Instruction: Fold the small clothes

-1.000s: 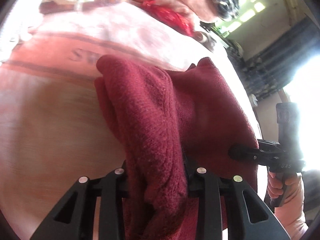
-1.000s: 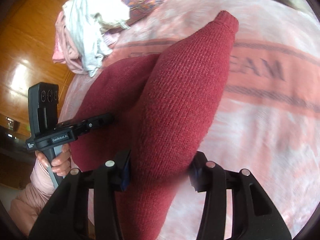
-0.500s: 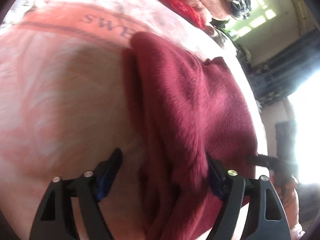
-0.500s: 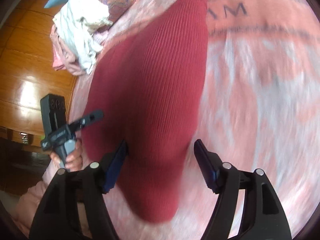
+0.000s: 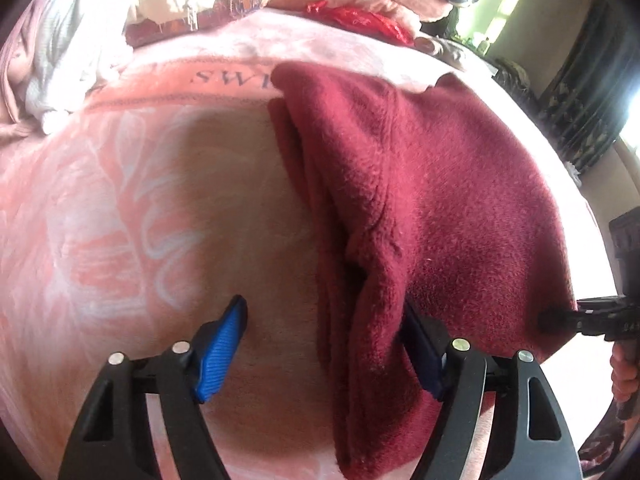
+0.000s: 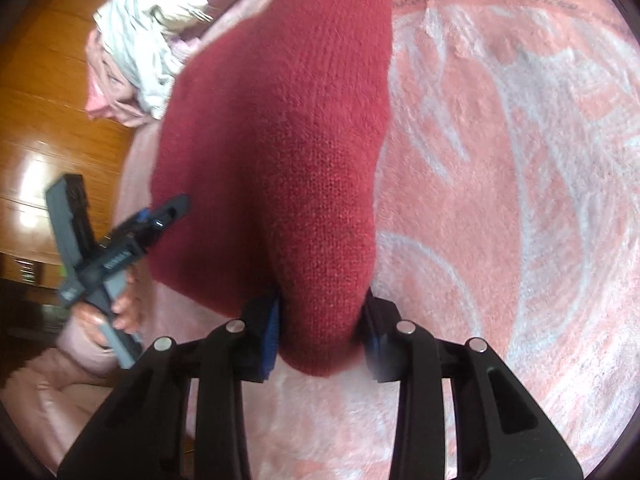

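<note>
Clothes heap (image 5: 132, 20) beyond sweater (image 5: 440, 200)

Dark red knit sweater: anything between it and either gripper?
Nothing visible. The dark red knit sweater lies on the pink blanket, its folded edge between the left gripper's open jaws. The right gripper is clamped on the sleeve.

bare blanket (image 5: 160, 208) leftward, clothes pile (image 5: 100, 32) beyond
</note>
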Motion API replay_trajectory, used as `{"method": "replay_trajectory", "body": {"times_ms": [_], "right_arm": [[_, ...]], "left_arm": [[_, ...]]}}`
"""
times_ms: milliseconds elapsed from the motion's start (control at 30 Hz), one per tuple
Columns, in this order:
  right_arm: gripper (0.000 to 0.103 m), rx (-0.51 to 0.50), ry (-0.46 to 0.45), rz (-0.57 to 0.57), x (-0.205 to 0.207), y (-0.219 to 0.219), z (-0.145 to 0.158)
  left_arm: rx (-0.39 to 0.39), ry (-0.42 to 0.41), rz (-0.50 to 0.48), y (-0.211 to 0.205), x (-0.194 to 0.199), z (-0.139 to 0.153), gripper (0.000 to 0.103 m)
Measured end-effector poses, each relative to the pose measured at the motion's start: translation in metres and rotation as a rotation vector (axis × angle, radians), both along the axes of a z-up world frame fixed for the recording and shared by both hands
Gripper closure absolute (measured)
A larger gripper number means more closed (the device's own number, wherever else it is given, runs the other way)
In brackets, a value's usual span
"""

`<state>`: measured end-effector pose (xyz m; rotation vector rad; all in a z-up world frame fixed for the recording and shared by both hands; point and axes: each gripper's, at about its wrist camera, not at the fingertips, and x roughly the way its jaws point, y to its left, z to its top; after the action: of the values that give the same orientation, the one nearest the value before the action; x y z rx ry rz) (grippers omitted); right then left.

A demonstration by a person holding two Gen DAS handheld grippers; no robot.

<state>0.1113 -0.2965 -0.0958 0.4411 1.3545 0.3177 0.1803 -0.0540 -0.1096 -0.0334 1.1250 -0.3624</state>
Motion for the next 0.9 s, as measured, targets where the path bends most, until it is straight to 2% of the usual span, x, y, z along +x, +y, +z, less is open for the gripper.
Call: {"method": "replay_trajectory", "body": {"times_ms": [67,200,300,367,433,500,567,700,767,833,900], "right_arm": [[0.07,-0.013,-0.02,-0.002,0.0,0.0,-0.003],[0.069,-0.063,-0.068,0.008,-0.005,0.01,-0.003],[0.066,-0.082,-0.083,0.009,-0.005,0.015,-0.001],[0.061,-0.09,-0.074,0.0,-0.001,0.021,0.004],[0.036,-0.155,-0.073,-0.027,-0.005,0.017,0.019],[0.036,-0.218,-0.105,-0.038,-0.012,0.019,0.04],[0.037,-0.255,-0.111,-0.05,-0.021,0.022,0.06],[0.037,-0.249,-0.124,-0.089,-0.04,0.029,0.097],[0.036,-0.28,-0.159,-0.094,-0.053,0.035,0.118],[0.026,-0.311,-0.208,-0.106,-0.069,0.041,0.138],[0.025,-0.319,-0.238,-0.122,-0.083,0.047,0.152]], "left_arm": [[-0.006,0.005,0.004,0.002,0.0,-0.006,0.027],[0.015,-0.037,-0.01,-0.001,-0.004,-0.008,0.026],[0.007,-0.026,-0.002,0.001,-0.003,-0.008,0.025],[-0.013,-0.007,0.022,0.003,-0.003,-0.003,0.025],[-0.03,0.03,0.07,0.01,-0.004,0.006,0.023],[-0.038,0.062,0.129,0.017,-0.007,0.018,0.023],[-0.005,0.067,0.17,0.022,-0.015,0.036,0.023],[0.098,0.042,0.241,0.022,-0.035,0.078,0.016],[0.109,0.035,0.256,0.018,-0.047,0.094,0.013],[0.098,0.019,0.238,0.011,-0.064,0.113,0.007],[0.109,-0.005,0.212,0.007,-0.078,0.121,0.004]]}}
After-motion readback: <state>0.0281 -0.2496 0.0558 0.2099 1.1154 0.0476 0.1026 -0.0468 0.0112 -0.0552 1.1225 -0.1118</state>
